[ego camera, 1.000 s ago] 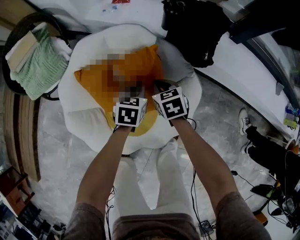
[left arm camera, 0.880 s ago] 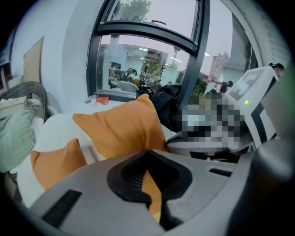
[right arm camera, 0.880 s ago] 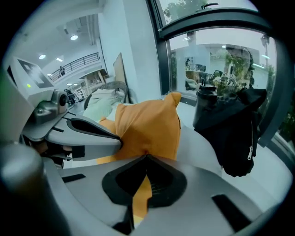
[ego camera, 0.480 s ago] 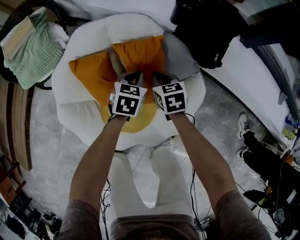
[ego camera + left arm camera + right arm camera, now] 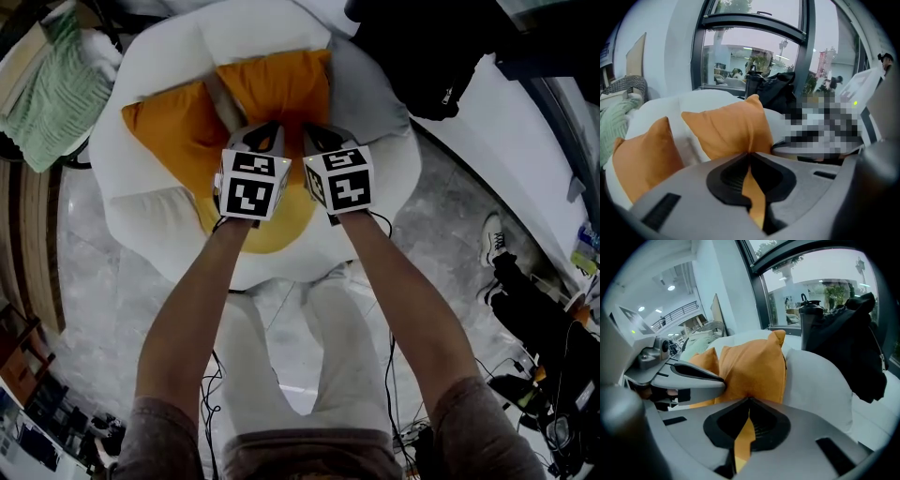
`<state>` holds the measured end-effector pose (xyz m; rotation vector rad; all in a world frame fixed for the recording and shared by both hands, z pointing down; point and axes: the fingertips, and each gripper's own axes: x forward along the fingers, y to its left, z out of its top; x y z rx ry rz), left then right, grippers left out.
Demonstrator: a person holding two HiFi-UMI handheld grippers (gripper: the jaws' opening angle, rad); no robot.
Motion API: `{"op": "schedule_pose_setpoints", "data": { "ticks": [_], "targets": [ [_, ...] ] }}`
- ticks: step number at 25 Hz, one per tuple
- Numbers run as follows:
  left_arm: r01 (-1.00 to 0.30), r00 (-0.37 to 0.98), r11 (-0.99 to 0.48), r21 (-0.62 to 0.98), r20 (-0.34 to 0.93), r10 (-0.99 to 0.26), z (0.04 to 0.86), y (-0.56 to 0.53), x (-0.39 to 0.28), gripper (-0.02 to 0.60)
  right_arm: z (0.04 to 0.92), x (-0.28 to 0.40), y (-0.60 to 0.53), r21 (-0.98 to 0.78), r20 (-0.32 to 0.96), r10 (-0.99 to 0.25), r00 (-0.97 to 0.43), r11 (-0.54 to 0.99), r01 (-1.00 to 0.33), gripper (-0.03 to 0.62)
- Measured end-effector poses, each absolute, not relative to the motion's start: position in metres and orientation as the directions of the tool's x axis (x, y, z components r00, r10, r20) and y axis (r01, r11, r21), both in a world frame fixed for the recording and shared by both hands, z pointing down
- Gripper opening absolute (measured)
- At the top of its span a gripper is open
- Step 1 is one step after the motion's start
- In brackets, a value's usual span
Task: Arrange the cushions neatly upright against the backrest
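- Left gripper: the jaws are nearly together on a pinch of orange cloth at the lower edge of the taller orange cushion. They have just been easing apart, yet cloth shows between them and puckers toward their tips.
- Right gripper: the jaws are pressed together on the same lower edge, just beside the left gripper. The hold at two points probably serves to seat the cushion square, without twisting.
- Taller orange cushion: it stands upright against the backrest of the white chair, right of the seat's middle. Its base sits at the back edge of the yellow seat pad.
- Second orange cushion: it rests against the backrest's left side, just beside the first and tilted outward. It probably needs straightening next.
- Grey cushion: it lies against the chair's right rim, touching the held cushion's side. There is little room to shift that way.
- Black bag: it sits beyond the chair's back right rim, near the grey cushion.
- Green blanket: it lies beyond the left rim, well apart.
- Open room: the seat pad's front and the chair's front rim are bare, so the grippers can draw back toward the person.
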<state>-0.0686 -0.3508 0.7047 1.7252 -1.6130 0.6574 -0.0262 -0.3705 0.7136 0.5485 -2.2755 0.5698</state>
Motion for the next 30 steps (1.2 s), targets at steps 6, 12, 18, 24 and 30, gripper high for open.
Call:
{"op": "schedule_pose_setpoints", "data": {
  "ticks": [6,12,18,24,30],
  "targets": [
    [-0.987,0.102,0.030,0.158,0.760,-0.641,0.700,-0.345,-0.069,0.031,0.706,-0.019,-0.371,-0.207,0.739,-0.234,-0.632,0.814,-0.543,0.021],
    [-0.985,0.090,0.055,0.163,0.761,-0.642,0.682,-0.338,-0.075,0.005,0.689,-0.022,-0.368,-0.202,0.742,-0.233,-0.629,0.816,-0.541,0.021],
    [-0.980,0.096,0.073,0.187,0.754,-0.649,0.650,-0.326,-0.077,0.005,0.649,-0.028,-0.358,-0.250,0.714,-0.248,-0.655,0.784,-0.569,0.021],
    [-0.957,0.104,0.134,0.255,0.739,-0.666,0.589,-0.295,-0.078,0.005,0.584,-0.026,-0.342,-0.275,0.692,-0.250,-0.678,0.776,-0.567,0.021],
    [-0.934,0.107,0.184,0.306,0.732,-0.673,0.525,-0.266,-0.081,0.005,0.514,-0.017,-0.330,-0.304,0.668,-0.264,-0.696,0.756,-0.579,0.021]
  ]
}}
